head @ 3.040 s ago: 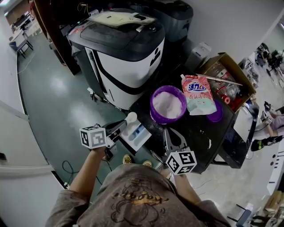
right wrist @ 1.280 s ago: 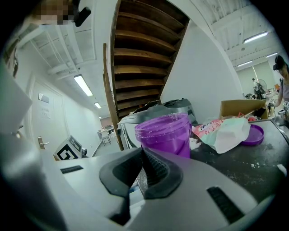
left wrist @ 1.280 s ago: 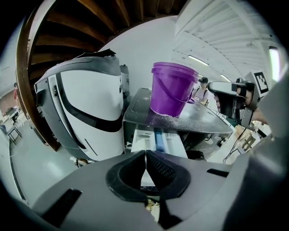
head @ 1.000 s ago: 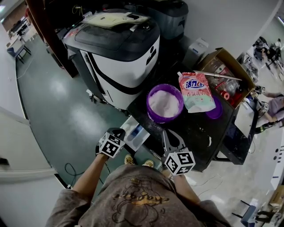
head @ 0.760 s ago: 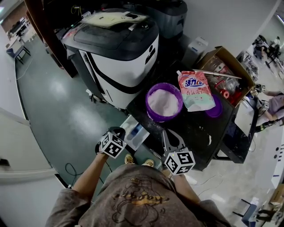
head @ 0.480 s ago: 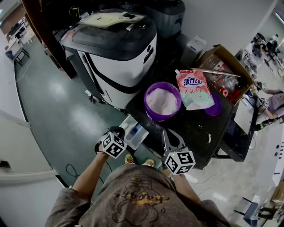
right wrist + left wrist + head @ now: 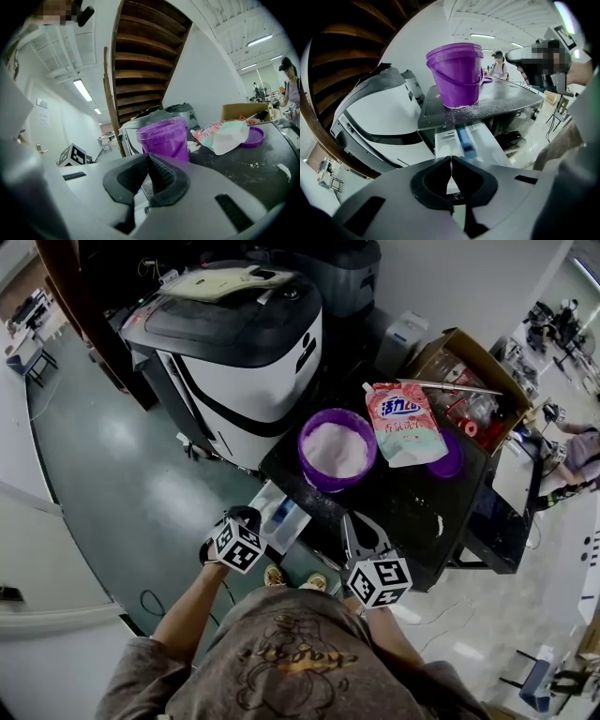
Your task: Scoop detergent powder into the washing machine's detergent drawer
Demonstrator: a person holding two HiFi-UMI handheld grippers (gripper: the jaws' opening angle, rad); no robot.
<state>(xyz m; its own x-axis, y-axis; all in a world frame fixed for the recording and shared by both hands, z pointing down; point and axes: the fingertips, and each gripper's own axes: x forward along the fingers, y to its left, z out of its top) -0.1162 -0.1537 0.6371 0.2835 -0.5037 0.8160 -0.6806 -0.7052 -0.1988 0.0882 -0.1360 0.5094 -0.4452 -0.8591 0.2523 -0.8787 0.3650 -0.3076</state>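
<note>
Since three seconds ago the left gripper (image 7: 451,161) has swung in beside the detergent drawer (image 7: 281,518), which juts out below the desk (image 7: 412,512) edge. Its jaws are together and empty, as are the right gripper's (image 7: 149,161). The powder bucket (image 7: 336,448) stands at the drawer's 1 o'clock. A careless nudge could shove the drawer, and powder carried across the gap may spill.

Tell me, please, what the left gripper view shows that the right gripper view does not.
Only the left gripper view plainly shows the pulled-out detergent drawer with its blue insert. Only the right gripper view shows the detergent pouch, the purple lid and the cardboard box. Both show the purple bucket, the washing machine and the powder-dusted table.
</note>
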